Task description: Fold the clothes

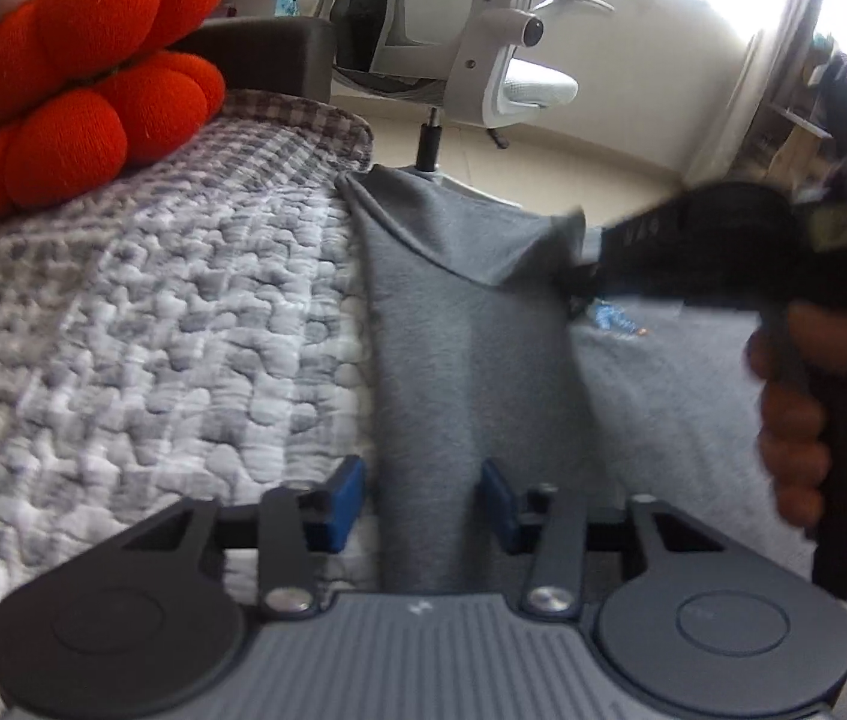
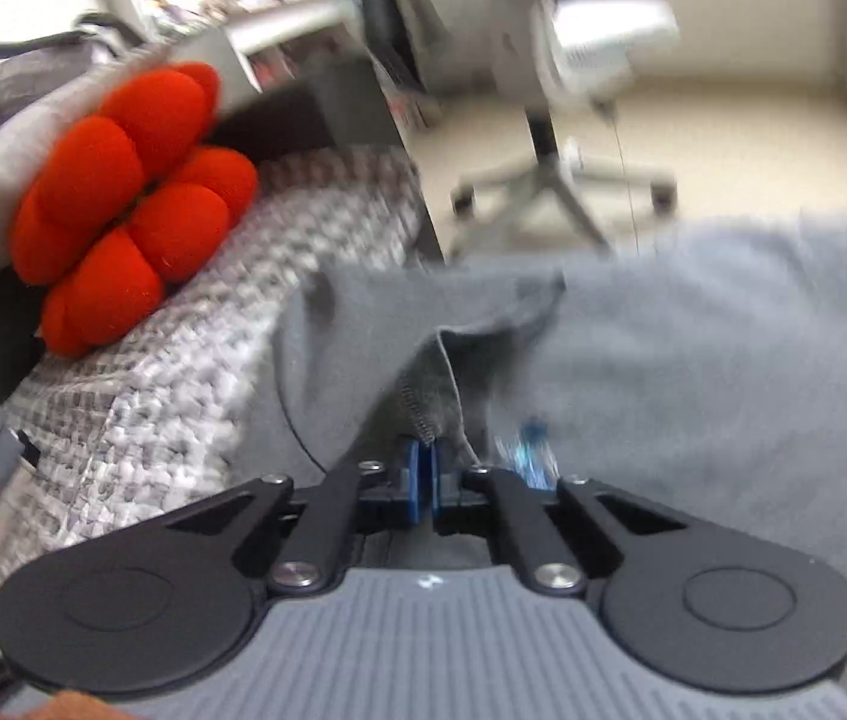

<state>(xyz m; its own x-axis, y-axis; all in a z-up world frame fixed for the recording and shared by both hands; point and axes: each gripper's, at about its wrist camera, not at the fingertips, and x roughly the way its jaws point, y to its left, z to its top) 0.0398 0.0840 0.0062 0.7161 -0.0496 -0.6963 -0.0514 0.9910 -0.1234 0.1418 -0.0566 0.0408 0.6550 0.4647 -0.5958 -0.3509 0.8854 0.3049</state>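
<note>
The grey garment [image 1: 471, 312] lies on the quilted bedspread [image 1: 153, 312], toward the bed's edge, with a red cushion [image 1: 75, 84] at ten o'clock. The right gripper [image 2: 422, 468] is clenched on a seamed edge of the cloth. The left gripper [image 1: 422, 489] straddles a fold, its pads apart and not visibly pressing. The right wrist view is motion-blurred; white lettering on the right gripper is unreadable.

Quilted bed [image 1: 153, 312], grey garment [image 1: 471, 348], red cushion [image 1: 81, 78]
</note>
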